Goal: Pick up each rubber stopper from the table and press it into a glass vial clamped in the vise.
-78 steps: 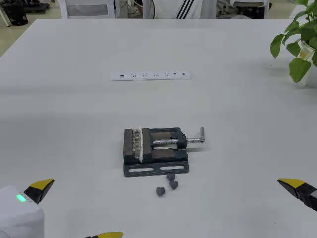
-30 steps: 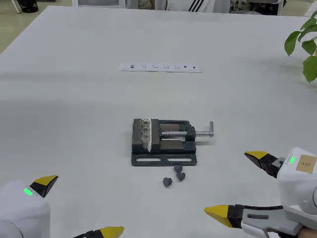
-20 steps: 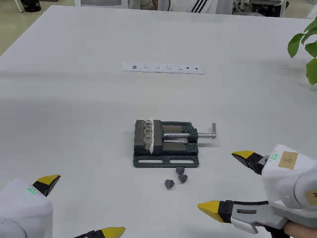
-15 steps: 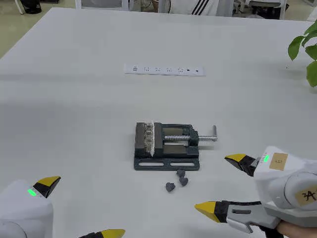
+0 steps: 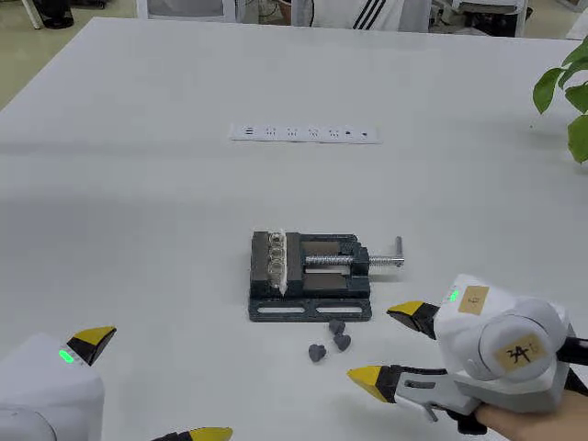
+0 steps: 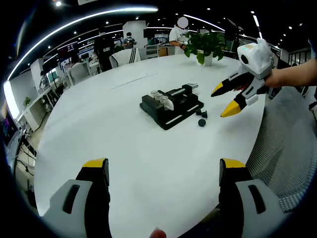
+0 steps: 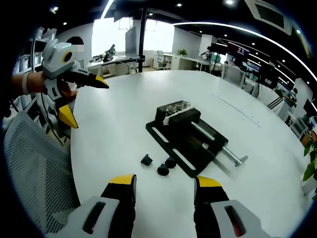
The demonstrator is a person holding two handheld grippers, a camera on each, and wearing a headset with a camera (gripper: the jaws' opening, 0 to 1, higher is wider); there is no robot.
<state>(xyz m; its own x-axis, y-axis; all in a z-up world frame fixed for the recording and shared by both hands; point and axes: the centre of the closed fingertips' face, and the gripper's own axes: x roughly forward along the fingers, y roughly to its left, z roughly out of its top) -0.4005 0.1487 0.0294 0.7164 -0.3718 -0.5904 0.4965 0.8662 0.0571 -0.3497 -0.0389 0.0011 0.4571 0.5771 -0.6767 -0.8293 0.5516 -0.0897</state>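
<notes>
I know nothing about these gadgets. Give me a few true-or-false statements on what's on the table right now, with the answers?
1. Three rubber stoppers lie on the table beside the vise. True.
2. The right tongs grip a stopper. False: they are open and empty, near the stoppers.
3. Glass vials sit clamped in the vise. True.
4. The left tongs are shut. False: they are open.
</notes>
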